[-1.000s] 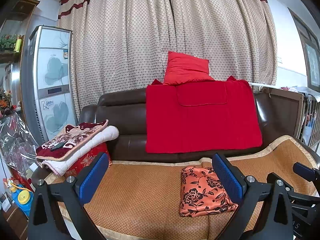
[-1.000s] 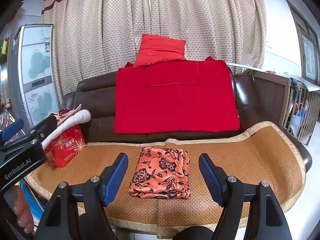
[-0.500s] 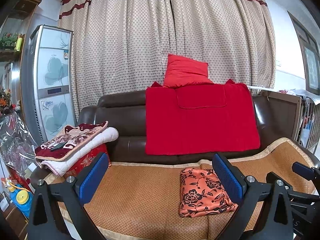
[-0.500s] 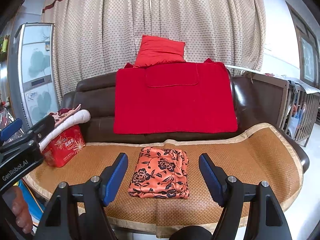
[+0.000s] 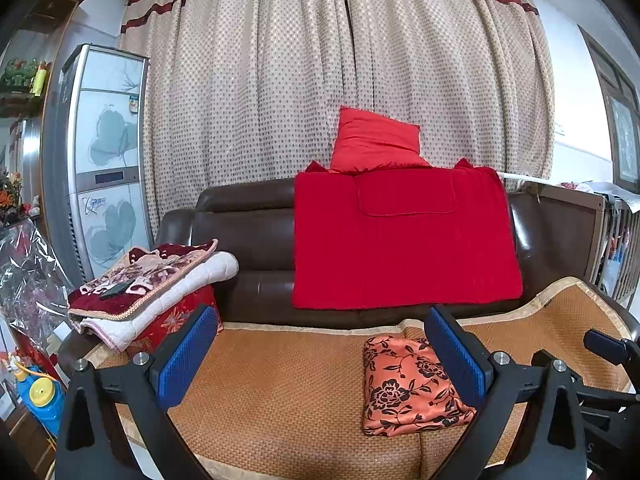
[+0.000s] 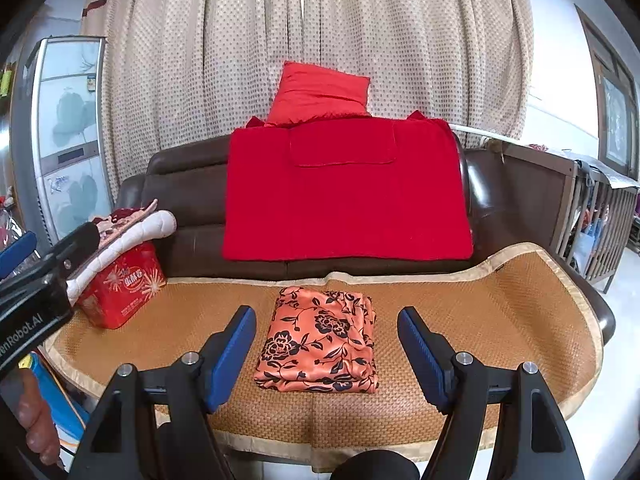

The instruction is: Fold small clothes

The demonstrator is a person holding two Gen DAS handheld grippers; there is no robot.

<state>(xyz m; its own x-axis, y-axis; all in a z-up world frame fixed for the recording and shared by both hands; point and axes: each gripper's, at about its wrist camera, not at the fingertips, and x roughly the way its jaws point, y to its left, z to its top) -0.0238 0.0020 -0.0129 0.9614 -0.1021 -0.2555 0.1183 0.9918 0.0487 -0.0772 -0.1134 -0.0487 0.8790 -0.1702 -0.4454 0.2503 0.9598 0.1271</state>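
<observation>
An orange garment with black flowers (image 6: 320, 340) lies folded into a small flat stack on the woven mat (image 6: 480, 312) of the sofa seat. It also shows in the left wrist view (image 5: 408, 388), partly behind my left gripper's right finger. My right gripper (image 6: 326, 350) is open and empty, held back in front of the sofa, its blue pads (image 6: 234, 350) framing the garment without touching it. My left gripper (image 5: 320, 354) is open and empty, off to the garment's left and well clear of it.
A brown leather sofa (image 6: 188, 196) carries a red blanket (image 6: 344, 196) over its back and a red pillow (image 6: 320, 92) on top. Folded quilts (image 5: 152, 280) lie on a red box (image 6: 120, 284) at the seat's left end. A cabinet (image 5: 104, 160) stands left, a wooden crib (image 6: 592, 216) right.
Both grippers have drifted slightly back from the sofa with their jaws still open. The folded garment has not moved.
</observation>
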